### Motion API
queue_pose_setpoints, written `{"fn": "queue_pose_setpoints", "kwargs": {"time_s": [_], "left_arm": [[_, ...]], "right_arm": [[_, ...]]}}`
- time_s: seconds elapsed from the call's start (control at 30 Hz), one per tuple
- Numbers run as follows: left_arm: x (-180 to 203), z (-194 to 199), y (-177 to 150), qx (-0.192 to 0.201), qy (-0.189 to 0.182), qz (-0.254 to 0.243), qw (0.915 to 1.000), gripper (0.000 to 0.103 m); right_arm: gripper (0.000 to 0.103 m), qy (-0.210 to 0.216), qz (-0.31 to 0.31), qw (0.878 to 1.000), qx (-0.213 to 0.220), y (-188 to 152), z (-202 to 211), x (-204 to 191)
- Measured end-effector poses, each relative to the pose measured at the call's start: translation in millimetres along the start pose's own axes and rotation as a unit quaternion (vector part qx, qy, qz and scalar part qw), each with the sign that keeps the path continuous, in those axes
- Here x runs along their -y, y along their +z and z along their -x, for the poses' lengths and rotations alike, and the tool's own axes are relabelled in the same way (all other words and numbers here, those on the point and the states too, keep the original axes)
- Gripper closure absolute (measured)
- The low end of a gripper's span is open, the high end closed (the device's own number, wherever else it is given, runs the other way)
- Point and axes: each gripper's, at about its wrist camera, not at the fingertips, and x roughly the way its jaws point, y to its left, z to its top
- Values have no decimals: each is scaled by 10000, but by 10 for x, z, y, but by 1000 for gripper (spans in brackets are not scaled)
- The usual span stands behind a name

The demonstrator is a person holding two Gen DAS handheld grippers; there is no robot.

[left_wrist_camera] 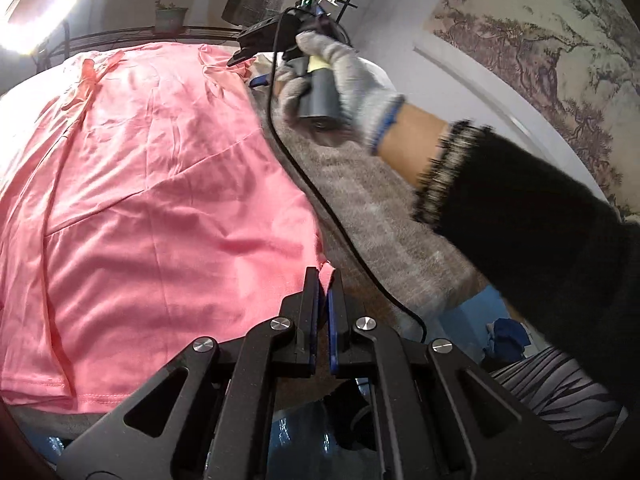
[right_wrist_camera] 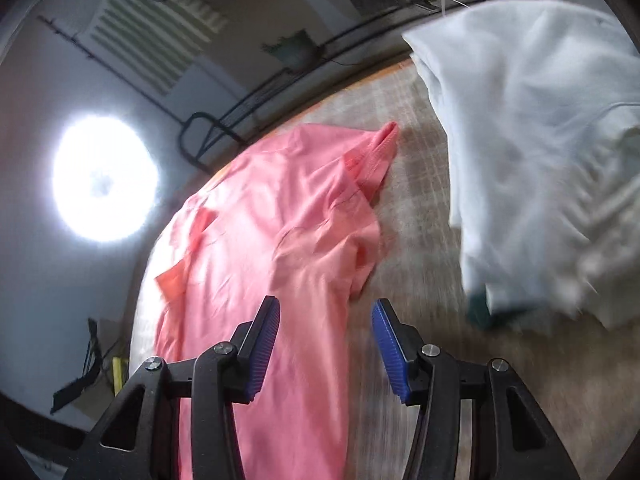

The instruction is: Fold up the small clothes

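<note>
My left claw [left_wrist_camera: 325,280] pinches the pink shirt's [left_wrist_camera: 160,200] hem corner. My right claw [right_wrist_camera: 325,312], fingers spread, hovers over the shirt's edge; white garment [right_wrist_camera: 532,152] nearby on the worktop [right_wrist_camera: 420,240].

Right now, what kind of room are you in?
Probably a room in a home: a landscape painting hangs on the wall, a potted plant sits on a shelf, and a pink shirt lies on a cloth-covered table.

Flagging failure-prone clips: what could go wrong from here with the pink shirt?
1. The left hand-held gripper pinches only a thin edge of the pink shirt; it may slip free.
2. The right hand-held gripper is open above the shirt, near the white garment, and might snag that instead.
</note>
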Motion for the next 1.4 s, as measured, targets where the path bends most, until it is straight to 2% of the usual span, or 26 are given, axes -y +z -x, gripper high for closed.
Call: {"fn": "queue_pose_setpoints", "kwargs": {"time_s": [0.1,0.2,0.27,0.33,0.4,0.6,0.7,0.83,0.97,1.13,1.23,1.37,1.4], "left_arm": [[-47,-10,-12,-24,-116,117,9999,102],[-132,-37,-6,-31,-196,256,9995,102],[-168,-38,-12,-16,-207,323,9993,102],[-209,-29,-20,4,-222,403,9989,102],[-276,-6,-39,15,-246,531,9983,102],[-422,115,-95,77,-244,901,9956,102],[-530,234,-159,165,-199,1128,9933,102],[-780,431,-283,274,-56,1576,9871,102],[-994,555,-387,356,137,1897,9811,102],[-1221,603,-515,352,334,2179,9748,102],[-1299,594,-551,316,483,2196,9739,102],[-1386,580,-595,160,582,2273,9719,102],[-1399,595,-598,163,584,2287,9716,102]], "right_arm": [[52,124,-213,9996,100,140,-136,65],[59,274,-404,9987,148,275,-226,115],[75,310,-369,9988,99,346,-300,101],[95,168,-194,9997,-9,399,-380,40],[99,-21,-31,10000,-33,423,-403,-15],[101,-690,293,9972,34,475,-345,-237],[101,-1094,720,9914,75,480,-313,-504],[101,-1530,1448,9775,81,492,-331,-1039],[101,-1731,2118,9619,10,428,-470,-1552],[101,-1980,2930,9351,-238,237,-908,-2117],[101,-2114,3284,9196,-414,90,-1224,-2313],[97,-2027,3301,9191,-725,-4,-1492,-2317],[88,-1951,3199,9230,-873,-5,-1533,-2277]]}}
